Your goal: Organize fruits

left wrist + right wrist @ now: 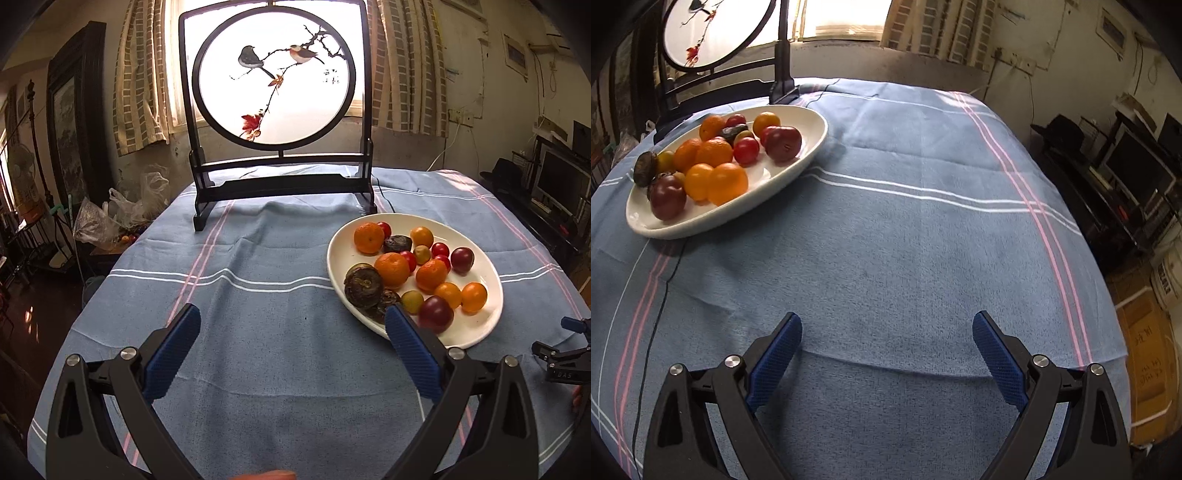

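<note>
A white oval plate on the blue striped cloth holds several fruits: orange mandarins, small red tomatoes, dark purple plums and dark brown wrinkled fruits. My left gripper is open above bare cloth, its right finger just in front of the plate's near rim. My right gripper is open over empty cloth, well to the right of the plate. Nothing sits between either pair of fingers.
A dark wooden stand with a round painted bird screen rises at the table's back edge. A thin black cable runs across the cloth from under the plate. Plastic bags lie off the table's left side; shelves and a monitor stand to the right.
</note>
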Available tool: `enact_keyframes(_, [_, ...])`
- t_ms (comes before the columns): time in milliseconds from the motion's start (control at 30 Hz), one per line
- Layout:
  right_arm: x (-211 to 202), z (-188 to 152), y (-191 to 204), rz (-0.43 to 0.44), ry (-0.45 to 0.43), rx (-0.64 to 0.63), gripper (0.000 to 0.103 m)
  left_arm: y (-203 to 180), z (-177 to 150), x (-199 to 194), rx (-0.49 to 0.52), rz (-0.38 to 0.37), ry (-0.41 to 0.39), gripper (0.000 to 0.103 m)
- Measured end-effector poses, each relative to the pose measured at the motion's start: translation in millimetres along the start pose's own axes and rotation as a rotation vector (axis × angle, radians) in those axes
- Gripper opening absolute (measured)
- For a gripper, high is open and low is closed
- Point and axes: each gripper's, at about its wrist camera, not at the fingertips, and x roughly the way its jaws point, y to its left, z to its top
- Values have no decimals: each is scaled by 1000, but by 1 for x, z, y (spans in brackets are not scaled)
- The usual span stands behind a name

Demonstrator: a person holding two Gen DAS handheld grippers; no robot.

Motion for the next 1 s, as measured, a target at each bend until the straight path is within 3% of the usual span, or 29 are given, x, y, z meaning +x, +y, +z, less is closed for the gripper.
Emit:
enact_keyframes(100, [7,-4,-5,11,11,45,99,1,1,2,6,-1,2,98])
enact_keyframes(333, [9,-5,-11,45,18,92,100,3,12,4,19,-21,-24,98])
enact_keyframes(633, [9,-5,-10,48,18,94,100,18,8,23,-61,-74,6,98])
enact_keyframes(833, [9,-5,-10,47,17,94,100,17,2,31,-38,-8,-4,98])
enact_keyframes(1000, [9,-5,-11,47,17,94,100,25,1,39,-49,-8,36,98])
